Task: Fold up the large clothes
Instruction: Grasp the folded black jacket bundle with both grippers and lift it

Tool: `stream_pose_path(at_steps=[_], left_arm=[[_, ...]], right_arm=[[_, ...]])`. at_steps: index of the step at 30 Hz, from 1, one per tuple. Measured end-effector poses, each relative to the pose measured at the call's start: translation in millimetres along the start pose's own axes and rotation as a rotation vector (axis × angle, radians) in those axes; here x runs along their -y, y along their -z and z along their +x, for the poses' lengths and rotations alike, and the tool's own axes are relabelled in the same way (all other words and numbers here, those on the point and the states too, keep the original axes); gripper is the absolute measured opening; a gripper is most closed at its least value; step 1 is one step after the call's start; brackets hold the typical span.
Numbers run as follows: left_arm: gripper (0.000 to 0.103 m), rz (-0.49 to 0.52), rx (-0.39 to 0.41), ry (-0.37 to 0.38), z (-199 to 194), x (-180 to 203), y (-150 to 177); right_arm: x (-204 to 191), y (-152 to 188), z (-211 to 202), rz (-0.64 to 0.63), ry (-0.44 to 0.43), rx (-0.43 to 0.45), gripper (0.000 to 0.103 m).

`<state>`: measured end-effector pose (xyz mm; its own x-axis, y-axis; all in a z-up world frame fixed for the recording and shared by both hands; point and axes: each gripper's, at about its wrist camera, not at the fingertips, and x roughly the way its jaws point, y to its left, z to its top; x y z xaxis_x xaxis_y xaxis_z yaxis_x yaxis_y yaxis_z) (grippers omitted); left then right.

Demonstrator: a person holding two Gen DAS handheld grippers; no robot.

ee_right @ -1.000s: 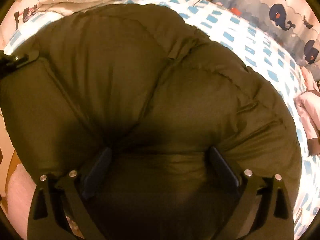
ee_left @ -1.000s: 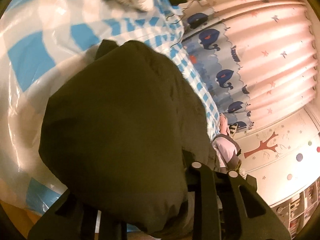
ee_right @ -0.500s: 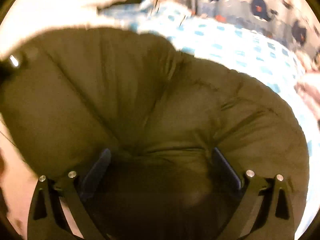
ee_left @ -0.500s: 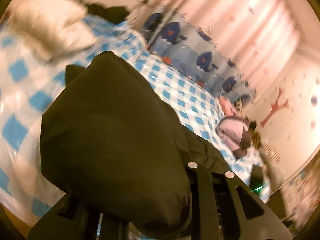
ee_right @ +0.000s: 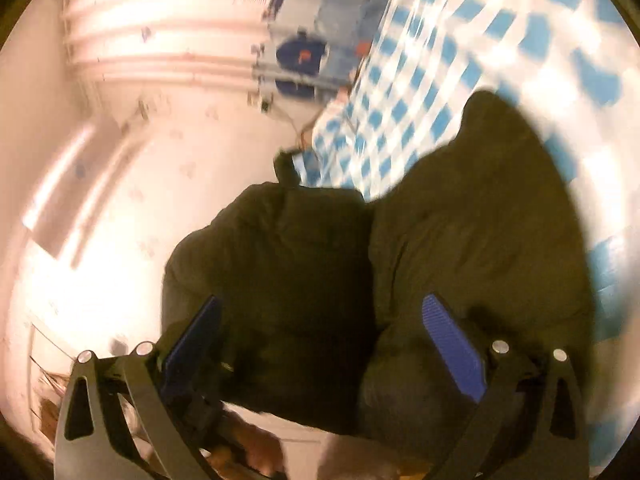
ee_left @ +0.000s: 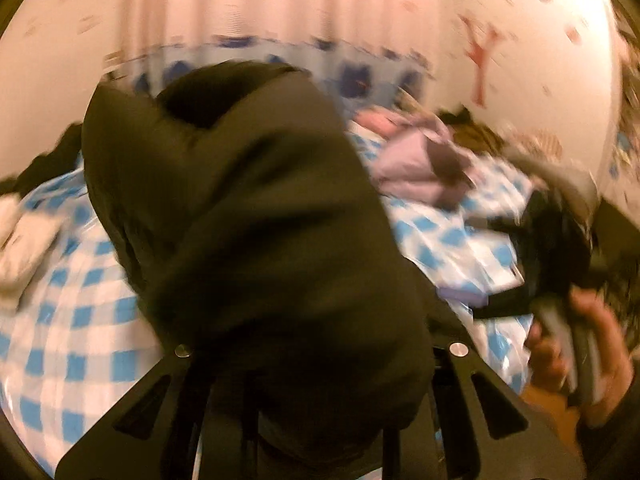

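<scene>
The left gripper (ee_left: 312, 420) clenches a fold of the puffy dark jacket (ee_left: 248, 216); the right gripper's (ee_right: 320, 344) wide-spread fingers (ee_right: 452, 344) grasp its quilted bulk above the checked bed (ee_right: 460, 44).

A bed (ee_left: 80, 344) with a blue-and-white checked cover carries the lot. On it lie a white pillow (ee_left: 20, 248) at the left, a pinkish-lilac garment (ee_left: 412, 160) toward the far side, and dark clothing (ee_left: 552, 240) on the right, all blurred
</scene>
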<state>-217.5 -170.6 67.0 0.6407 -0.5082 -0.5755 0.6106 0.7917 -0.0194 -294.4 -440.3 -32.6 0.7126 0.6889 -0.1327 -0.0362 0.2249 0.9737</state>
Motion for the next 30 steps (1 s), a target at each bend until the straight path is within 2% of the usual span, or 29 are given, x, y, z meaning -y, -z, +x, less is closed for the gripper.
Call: stream_pose_path(at_steps=[3, 6, 9, 11, 13, 14, 15, 18, 22, 23, 24, 25, 26, 28, 30], left_arm=[[0.016, 0.154, -0.094, 0.04, 47, 62, 9], [0.016, 0.31, -0.188, 0.065, 88, 110, 30], [0.016, 0.407, -0.221, 0.067, 108, 138, 45], [0.016, 0.432, -0.239, 0.076, 112, 147, 49], [0.017, 0.436, -0.251, 0.081, 109, 145, 50], [0.019, 0.431, -0.263, 0.088, 105, 141, 51], [0.021, 0.428, -0.275, 0.099, 101, 138, 51], [0.031, 0.41, -0.326, 0.173, 75, 124, 54], [0.042, 0.281, -0.377, 0.333, 15, 82, 49], [0.047, 0.262, -0.375, 0.345, 8, 75, 47], [0.049, 0.248, -0.376, 0.345, -3, 64, 44], [0.049, 0.241, -0.358, 0.321, -13, 52, 38], [0.054, 0.222, -0.325, 0.281, -19, 39, 30], [0.064, 0.161, -0.275, 0.224, -17, 21, 14], [0.067, 0.064, -0.21, 0.182, 0, -5, -5]], right_arm=[[6, -22, -31, -0.006, 0.041, 0.047, 0.097], [-3, -41, -52, -0.079, 0.116, 0.079, 0.097], [-27, -58, -50, -0.238, 0.28, 0.075, 0.097], [-38, -65, -32, -0.362, 0.442, 0.042, 0.097], [-34, -67, -2, -0.467, 0.652, -0.029, 0.097], [-28, -58, 7, -0.483, 0.693, -0.054, 0.097], [-16, -55, 18, -0.479, 0.714, -0.096, 0.097], [13, -31, 27, -0.437, 0.681, -0.159, 0.097], [32, -21, 35, -0.415, 0.644, -0.167, 0.097], [33, -22, 36, -0.409, 0.644, -0.162, 0.097], [35, -24, 35, -0.4, 0.644, -0.161, 0.097], [35, -26, 34, -0.396, 0.649, -0.164, 0.097], [34, -26, 32, -0.4, 0.659, -0.161, 0.097], [25, -25, 24, -0.424, 0.69, -0.143, 0.097], [17, -24, 19, -0.451, 0.726, -0.123, 0.097]])
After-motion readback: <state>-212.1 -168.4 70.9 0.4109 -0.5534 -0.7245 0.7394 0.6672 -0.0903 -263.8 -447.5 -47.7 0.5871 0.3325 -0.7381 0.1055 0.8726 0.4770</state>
